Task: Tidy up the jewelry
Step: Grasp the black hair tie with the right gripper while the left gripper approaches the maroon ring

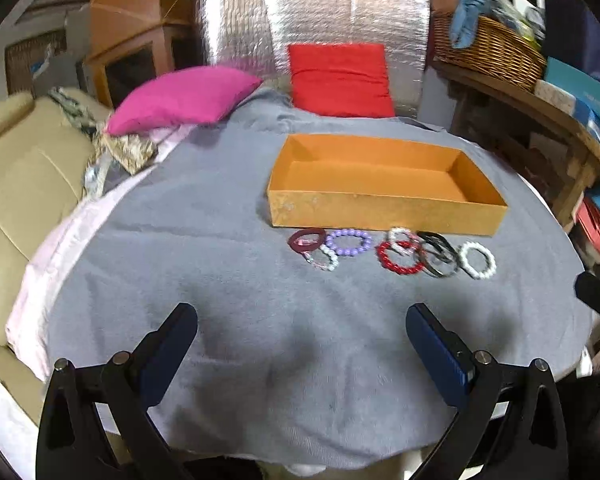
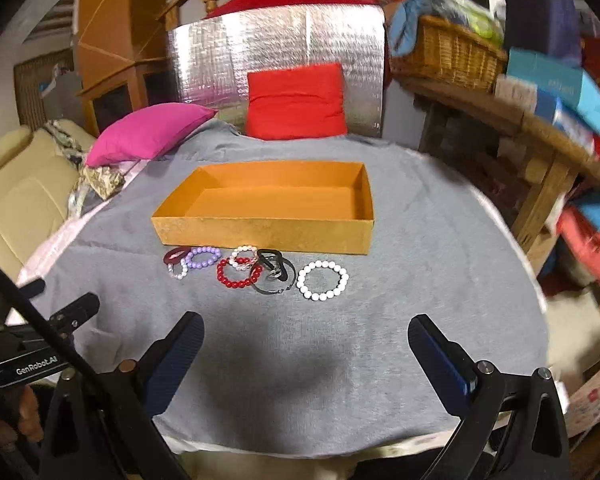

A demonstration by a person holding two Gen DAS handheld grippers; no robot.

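While the left gripper [image 1: 302, 330] hovers with jaws wide over the grey-covered surface [image 1: 220, 280], bracelets lie in a row just near of the empty orange box [image 1: 384, 212]. From the right wrist, the right gripper [image 2: 306, 340] gapes too; the white bead bracelet [image 2: 323, 280] sits apart, best pinched by one side first.

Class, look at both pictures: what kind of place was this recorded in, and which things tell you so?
Probably a cluttered living room at home: a beige sofa, cushions such as the pink cushion, and a wicker basket on a crowded wooden shelf.
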